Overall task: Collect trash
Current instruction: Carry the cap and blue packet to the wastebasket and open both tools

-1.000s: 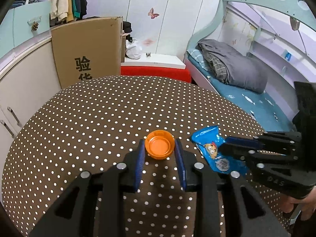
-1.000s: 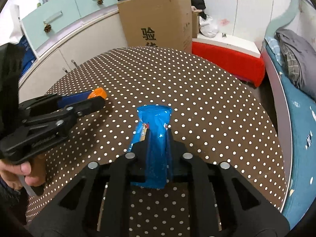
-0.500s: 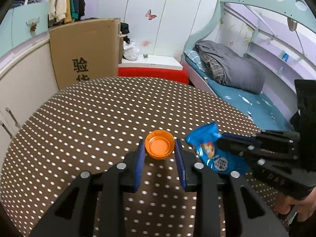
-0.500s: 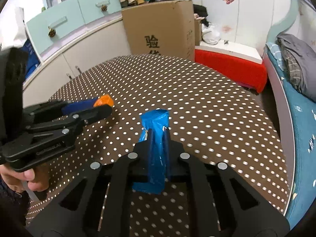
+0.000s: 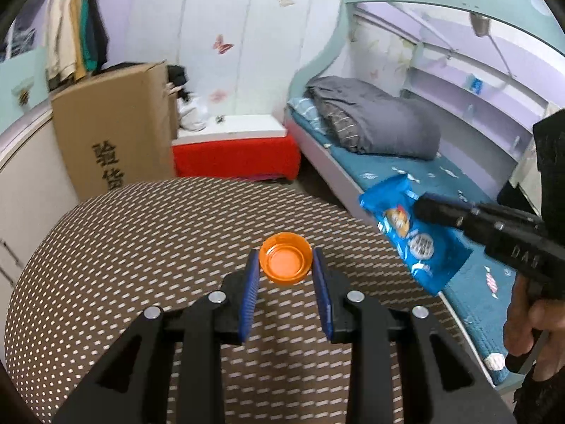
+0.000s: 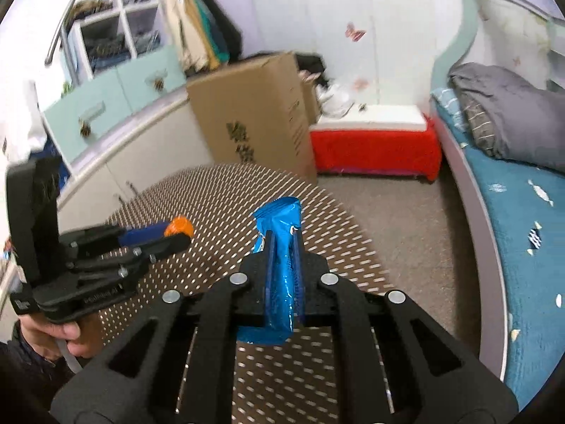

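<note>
Already both pieces of trash are picked up: the left tool pinches the orange bottle cap, and the right tool is clamped on the blue snack wrapper, both above the dotted desk. I see no bin, so dropping them remains.
</note>
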`<state>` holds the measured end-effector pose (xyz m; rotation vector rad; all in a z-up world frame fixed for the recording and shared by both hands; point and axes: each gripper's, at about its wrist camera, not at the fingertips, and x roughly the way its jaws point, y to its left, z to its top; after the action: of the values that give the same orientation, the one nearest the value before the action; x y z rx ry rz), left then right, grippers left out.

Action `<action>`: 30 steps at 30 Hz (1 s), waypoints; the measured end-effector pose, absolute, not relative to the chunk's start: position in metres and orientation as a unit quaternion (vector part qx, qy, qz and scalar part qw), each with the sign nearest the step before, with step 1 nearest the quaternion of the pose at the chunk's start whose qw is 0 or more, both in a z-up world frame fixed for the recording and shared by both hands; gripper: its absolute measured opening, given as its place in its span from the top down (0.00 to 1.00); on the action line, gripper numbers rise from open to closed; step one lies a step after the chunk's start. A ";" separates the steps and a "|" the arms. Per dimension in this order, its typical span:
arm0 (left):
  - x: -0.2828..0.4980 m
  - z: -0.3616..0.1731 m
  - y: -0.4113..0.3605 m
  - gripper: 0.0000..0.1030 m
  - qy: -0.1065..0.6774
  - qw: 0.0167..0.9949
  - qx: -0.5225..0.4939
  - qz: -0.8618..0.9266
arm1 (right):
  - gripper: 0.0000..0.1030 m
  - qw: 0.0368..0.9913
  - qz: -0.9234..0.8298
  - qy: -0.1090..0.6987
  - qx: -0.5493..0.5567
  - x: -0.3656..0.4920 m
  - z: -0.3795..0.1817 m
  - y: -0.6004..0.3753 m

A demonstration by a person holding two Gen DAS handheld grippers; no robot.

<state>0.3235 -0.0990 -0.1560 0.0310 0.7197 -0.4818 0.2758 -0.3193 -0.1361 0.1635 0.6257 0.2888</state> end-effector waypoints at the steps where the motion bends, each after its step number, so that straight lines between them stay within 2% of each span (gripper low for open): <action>1: 0.321 -0.151 -0.111 0.72 0.345 0.907 0.019 -0.240 | 0.90 0.940 0.136 0.301 0.085 0.273 -0.132 -0.328; 7: 0.312 -0.135 -0.175 0.72 0.336 0.901 0.035 -0.271 | 0.91 0.953 0.074 0.265 0.126 0.249 -0.112 -0.409; 13: 0.308 -0.134 -0.240 0.72 0.344 0.886 0.049 -0.308 | 0.90 0.948 0.000 0.267 0.172 0.234 -0.131 -0.487; 17: 0.310 -0.143 -0.279 0.72 0.360 0.873 0.061 -0.325 | 0.90 0.935 -0.034 0.295 0.194 0.236 -0.168 -0.518; 21: 0.315 -0.161 -0.314 0.72 0.381 0.859 0.086 -0.332 | 0.90 0.910 -0.054 0.346 0.223 0.250 -0.230 -0.543; 30: 0.337 -0.222 -0.375 0.72 0.448 0.817 0.149 -0.331 | 0.88 0.850 -0.065 0.438 0.284 0.279 -0.348 -0.568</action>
<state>0.3369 -0.3751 -0.2217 0.3166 0.9543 -0.7047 0.2795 -0.5676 -0.3480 0.5989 0.9221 -0.1368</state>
